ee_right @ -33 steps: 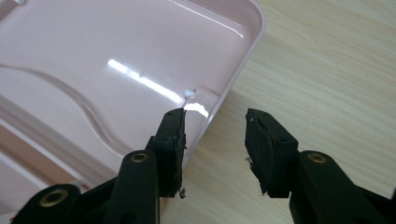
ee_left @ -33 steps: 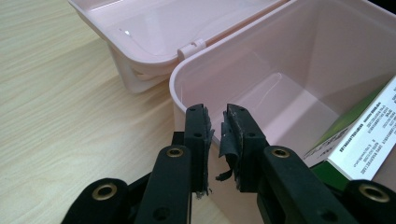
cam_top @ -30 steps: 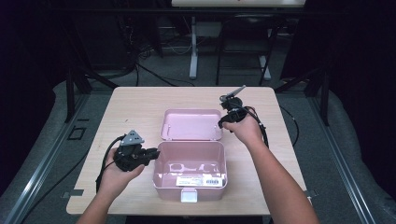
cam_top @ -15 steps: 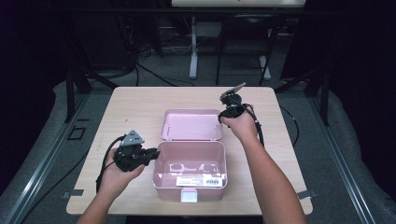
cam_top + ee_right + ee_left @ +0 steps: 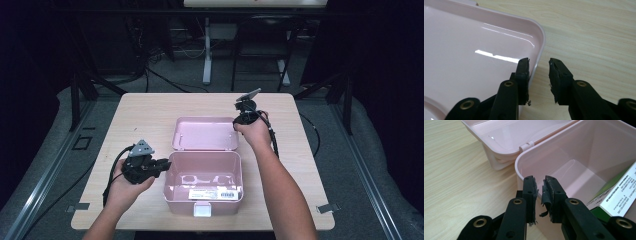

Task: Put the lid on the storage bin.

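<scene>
Near the front edge of the table (image 5: 150,110): a pink box (image 5: 167,180), wide open, with its lid (image 5: 205,134) flat on the wood behind it, joined at the hinge (image 5: 527,145).

Left tongs (image 5: 162,164): clenched on the box's left wall, one pad inside the rim and one outside, apparently to steady it.

Right tongs (image 5: 239,122): astride the lid's right rim close to a corner, one pad over the lid's inner face, the other out over bare wood. Just been narrowing, with the rim between the pads. Not yet pinching, since a gap shows beside the outer pad in the right gripper view.

Step in hand, as judged: taking hold of the lid in order to shut the box.

Next move calls for:
- finishing the squeeze until both pads bite on the thin rim;
- swinging the lid up and over about the hinge;
- keeping the left grip firm against sliding;
- pressing down by the white latch (image 5: 202,210) at the front.

Writing: inside the box, a green and white carton (image 5: 621,187) with lines of small print, too fine to read. From above, a white label (image 5: 215,194) with a dark barcode-like patch. No legible brand.
</scene>
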